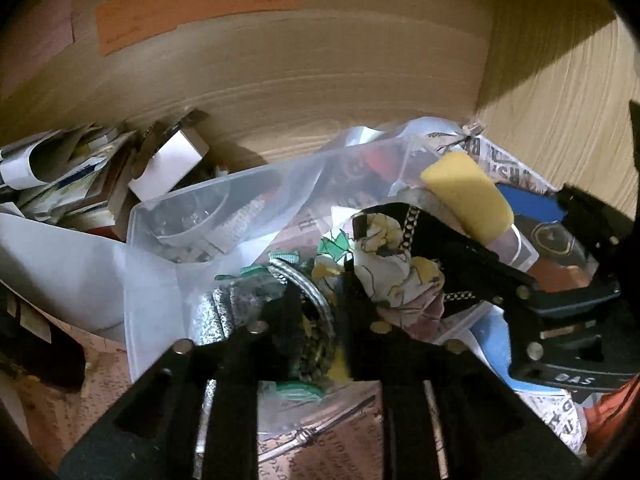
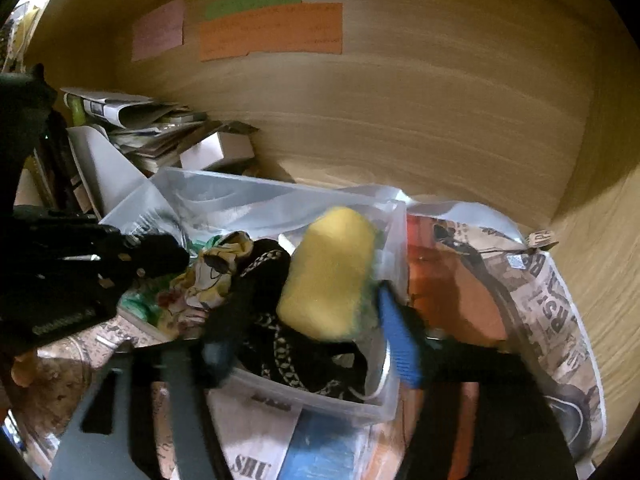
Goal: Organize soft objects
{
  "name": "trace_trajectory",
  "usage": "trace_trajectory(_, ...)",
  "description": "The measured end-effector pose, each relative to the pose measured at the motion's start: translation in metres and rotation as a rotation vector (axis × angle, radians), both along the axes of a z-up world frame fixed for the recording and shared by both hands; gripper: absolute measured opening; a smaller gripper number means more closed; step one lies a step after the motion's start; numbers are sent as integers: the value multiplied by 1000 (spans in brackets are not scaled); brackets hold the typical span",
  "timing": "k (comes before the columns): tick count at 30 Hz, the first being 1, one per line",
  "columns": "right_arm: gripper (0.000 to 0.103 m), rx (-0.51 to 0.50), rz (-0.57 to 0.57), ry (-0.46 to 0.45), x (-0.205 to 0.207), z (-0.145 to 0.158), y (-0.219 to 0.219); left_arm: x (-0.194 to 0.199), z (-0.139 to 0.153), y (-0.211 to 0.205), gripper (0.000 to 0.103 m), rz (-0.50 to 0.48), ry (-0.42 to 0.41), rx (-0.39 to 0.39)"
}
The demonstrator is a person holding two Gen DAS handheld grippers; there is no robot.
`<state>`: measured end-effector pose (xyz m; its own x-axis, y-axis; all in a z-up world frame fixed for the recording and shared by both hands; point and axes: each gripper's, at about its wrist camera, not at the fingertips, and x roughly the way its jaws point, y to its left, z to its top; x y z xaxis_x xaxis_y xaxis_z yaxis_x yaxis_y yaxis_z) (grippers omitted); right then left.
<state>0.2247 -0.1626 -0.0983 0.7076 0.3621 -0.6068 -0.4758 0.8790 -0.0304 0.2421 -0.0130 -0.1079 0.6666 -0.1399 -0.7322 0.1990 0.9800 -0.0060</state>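
A yellow sponge sits between my right gripper's fingers above a clear plastic bin; the blue-padded finger touches its right side. The sponge also shows in the left wrist view. In the bin lie a black patterned cloth and a floral cloth. My left gripper hovers over the bin beside the floral cloth, its jaws narrowly apart over a silvery object. It shows at the left in the right wrist view.
A wooden back wall with coloured paper notes stands behind. A stack of papers and a white box lies at the left. Newspaper lines the shelf at the right. A wooden side wall closes the right.
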Motion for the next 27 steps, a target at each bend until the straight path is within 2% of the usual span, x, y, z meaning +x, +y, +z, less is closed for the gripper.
trace_trajectory(1,73,-1,2,-6,-1,1,0,-1,2,0,37,0,-5,1)
trace_trajectory(4,80,1,3,-32,-5,6,-1,-11,10,2,55,14,-48,0)
trace_trajectory(7,82,9,4,-50,-9,12,-2,-19,22,7,61,21,-86,-5)
trace_trajectory(15,82,59,10,-123,-32,40,-12,-54,60,20,66,61,-192,-56)
trace_trajectory(20,84,107,10,-202,-59,67,-23,-90,87,21,68,98,-325,-58)
trace_trajectory(27,88,165,21,-307,-101,102,-35,-141,113,25,77,128,-465,-102)
